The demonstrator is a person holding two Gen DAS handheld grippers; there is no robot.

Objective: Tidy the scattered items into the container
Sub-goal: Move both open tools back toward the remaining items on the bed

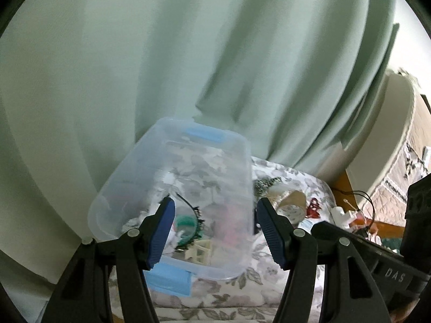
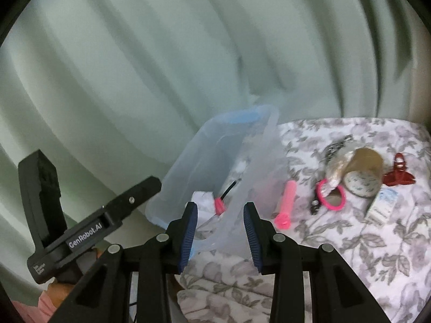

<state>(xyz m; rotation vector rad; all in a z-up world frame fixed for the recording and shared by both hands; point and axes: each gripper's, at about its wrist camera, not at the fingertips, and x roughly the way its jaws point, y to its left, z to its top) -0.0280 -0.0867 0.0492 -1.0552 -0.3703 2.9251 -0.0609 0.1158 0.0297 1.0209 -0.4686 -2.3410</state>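
— So, where's the container (image 2: pixel 215 167)?
— Just ahead of both tools, a few things inside; tape roll (image 2: pixel 361 172), pink tube (image 2: pixel 286 202) and red clip (image 2: pixel 398 173) lie beyond-right.
— Tools?
— Left tool (image 1: pixel 214 231) wide, right tool (image 2: pixel 220 234) parted, both empty. Approach low; grip squarely.

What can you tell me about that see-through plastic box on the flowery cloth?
The box is clear, slightly frosted plastic, rectangular with rounded corners, with pale blue latches at both short ends. It is lidless and sits on the floral cloth beside a green curtain. Inside are small items, including a green beaded hair band. Neither gripper visibly touches it.
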